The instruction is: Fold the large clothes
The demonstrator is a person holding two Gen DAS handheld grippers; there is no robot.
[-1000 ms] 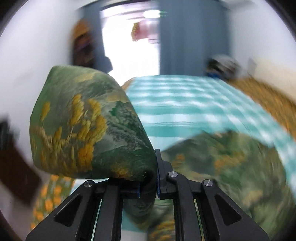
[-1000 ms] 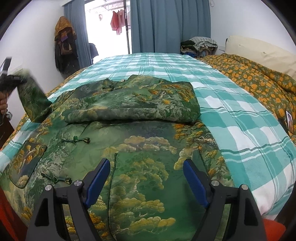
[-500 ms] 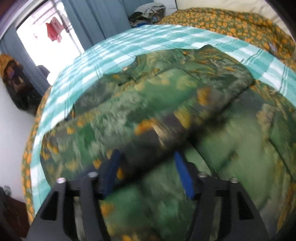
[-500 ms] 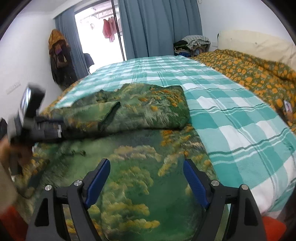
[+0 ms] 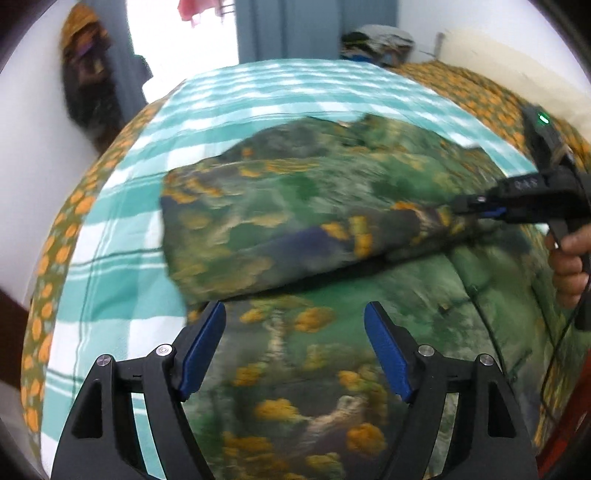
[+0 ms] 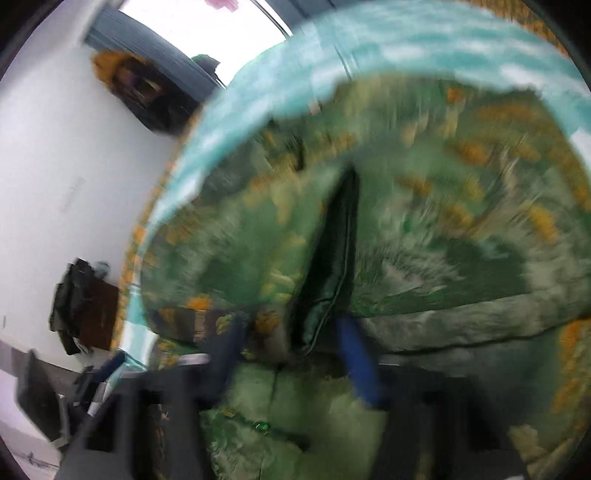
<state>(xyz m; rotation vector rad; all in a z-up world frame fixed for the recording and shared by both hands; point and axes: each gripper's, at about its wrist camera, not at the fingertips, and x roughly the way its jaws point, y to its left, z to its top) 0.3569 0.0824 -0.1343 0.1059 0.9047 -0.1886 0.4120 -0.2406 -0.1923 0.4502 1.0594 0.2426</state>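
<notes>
A green jacket (image 5: 314, 369) with yellow tree print lies spread on the bed. One sleeve (image 5: 280, 229) is folded across its chest. My left gripper (image 5: 294, 310) hangs just above the jacket's lower body, below the sleeve. Its jaws are opening and nothing is between them. My right gripper (image 5: 458, 206) reaches in from the right, its jaws closing on the sleeve's cuff end. In the blurred right wrist view the dark green cuff lining (image 6: 328, 280) sits between the blue fingers (image 6: 354, 354) of the right gripper (image 6: 291, 325).
A teal plaid sheet (image 5: 122, 258) covers the bed and an orange floral duvet (image 5: 480, 92) lies far right. A person's hand (image 5: 569, 258) holds the right gripper's handle. Blue curtains (image 5: 288, 29) and hanging clothes (image 5: 88, 74) stand beyond the bed. A dark cabinet (image 6: 96, 314) stands left.
My left gripper let go of the sleeve, which now lies across the jacket, and sank toward the jacket. My right gripper swung left and its open jaws came together at the sleeve cuff.
</notes>
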